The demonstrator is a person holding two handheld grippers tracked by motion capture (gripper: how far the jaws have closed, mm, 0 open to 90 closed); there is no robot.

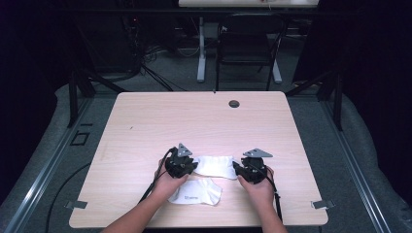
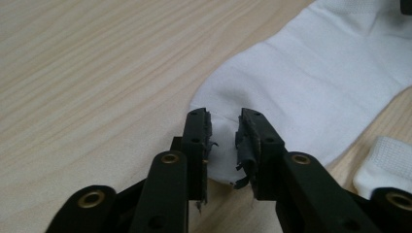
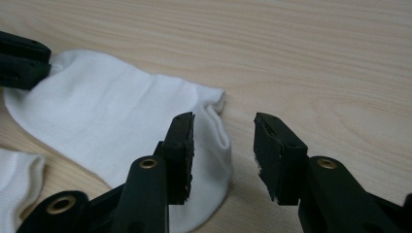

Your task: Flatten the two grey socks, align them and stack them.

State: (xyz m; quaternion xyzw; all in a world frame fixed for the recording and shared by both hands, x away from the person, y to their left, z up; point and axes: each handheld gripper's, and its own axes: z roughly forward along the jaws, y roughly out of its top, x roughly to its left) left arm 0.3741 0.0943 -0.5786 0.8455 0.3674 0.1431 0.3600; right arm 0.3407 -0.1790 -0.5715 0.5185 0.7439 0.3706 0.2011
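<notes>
left gripper [image 2: 224,141]: we note jaws narrowly parted, astride the toe edge of sock [image 2: 311,87], pads not pressing. right gripper [image 3: 222,155]: jaws wide, at the sock's cuff end, holding nothing. sock flat on table [image 1: 194,116]; second sock [image 1: 197,192] nearer us.

upper sock [image 1: 216,165]: plain white, fine knit
lower sock [image 1: 197,192]: white, small grey lettering near its left end
table [image 1: 145,121]: pale wood grain, one dark round hole near the far edge
left gripper [image 1: 194,166]: black, brass-coloured rivets, grey three-cornered plate
right gripper [image 1: 236,168]: black, same brass rivets and grey plate
floor [image 1: 316,116]: grey
</notes>
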